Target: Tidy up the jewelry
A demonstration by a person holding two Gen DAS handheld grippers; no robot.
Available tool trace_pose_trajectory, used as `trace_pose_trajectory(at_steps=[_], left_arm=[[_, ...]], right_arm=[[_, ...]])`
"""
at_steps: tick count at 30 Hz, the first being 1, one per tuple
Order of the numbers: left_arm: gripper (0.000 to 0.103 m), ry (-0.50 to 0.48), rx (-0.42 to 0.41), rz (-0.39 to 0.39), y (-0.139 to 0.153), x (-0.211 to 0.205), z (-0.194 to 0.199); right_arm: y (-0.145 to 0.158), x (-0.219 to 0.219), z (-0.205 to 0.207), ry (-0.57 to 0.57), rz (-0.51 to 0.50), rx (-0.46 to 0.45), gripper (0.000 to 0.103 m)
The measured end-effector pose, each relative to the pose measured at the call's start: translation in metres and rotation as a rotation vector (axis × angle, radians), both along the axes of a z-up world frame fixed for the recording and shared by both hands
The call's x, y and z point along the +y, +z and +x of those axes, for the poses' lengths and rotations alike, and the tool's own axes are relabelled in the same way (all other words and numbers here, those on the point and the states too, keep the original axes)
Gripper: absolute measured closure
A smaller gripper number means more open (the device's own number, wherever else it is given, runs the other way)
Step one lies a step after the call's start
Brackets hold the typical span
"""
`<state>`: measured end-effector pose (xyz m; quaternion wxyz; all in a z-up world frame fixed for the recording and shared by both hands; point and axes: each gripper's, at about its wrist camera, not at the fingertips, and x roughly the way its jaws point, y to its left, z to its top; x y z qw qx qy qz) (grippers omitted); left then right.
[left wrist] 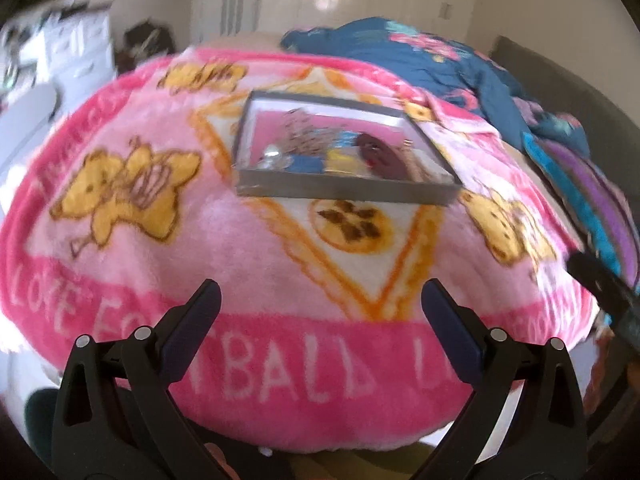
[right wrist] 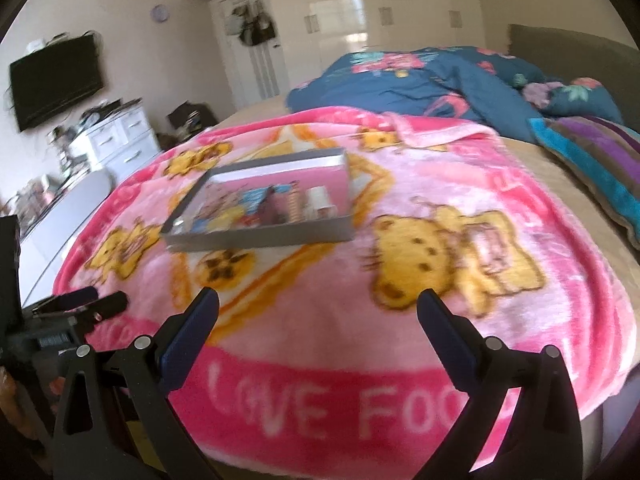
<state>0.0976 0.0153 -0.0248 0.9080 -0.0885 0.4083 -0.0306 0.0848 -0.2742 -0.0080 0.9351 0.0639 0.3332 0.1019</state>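
A shallow grey box point(left wrist: 344, 192) with a pink lining lies on a pink blanket point(left wrist: 224, 248) on a bed. It holds a blurred pile of jewelry point(left wrist: 304, 140) and a dark brown oval piece point(left wrist: 376, 152). The box also shows in the right wrist view point(right wrist: 260, 236), with jewelry point(right wrist: 248, 204) inside. My left gripper point(left wrist: 320, 300) is open and empty, well short of the box. My right gripper point(right wrist: 318, 306) is open and empty, near and to the right of the box. The left gripper's fingers point(right wrist: 84, 300) show at the left edge of the right wrist view.
A crumpled blue quilt point(right wrist: 420, 80) lies behind the blanket, with a striped pillow point(right wrist: 592, 168) at the right. A white dresser point(right wrist: 120, 136) and a wall TV point(right wrist: 56, 80) stand at the left. A dark headboard point(right wrist: 572, 52) is at the far right.
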Motion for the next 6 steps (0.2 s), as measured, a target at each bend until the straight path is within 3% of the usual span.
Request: trace_pose_trajectory(at_steps=[3, 6], left_arm=[[0.009, 0.117, 0.073, -0.059, -0.003, 0.034, 0.036], [0.009, 0.282, 0.069, -0.011, 0.001, 0.080, 0.073]], right_arm=[[-0.005, -0.029, 0.012, -0.068, 0.011, 0.010, 0.004], [-0.015, -0.067, 0.037, -0.162, 0.020, 0.047, 0.004]])
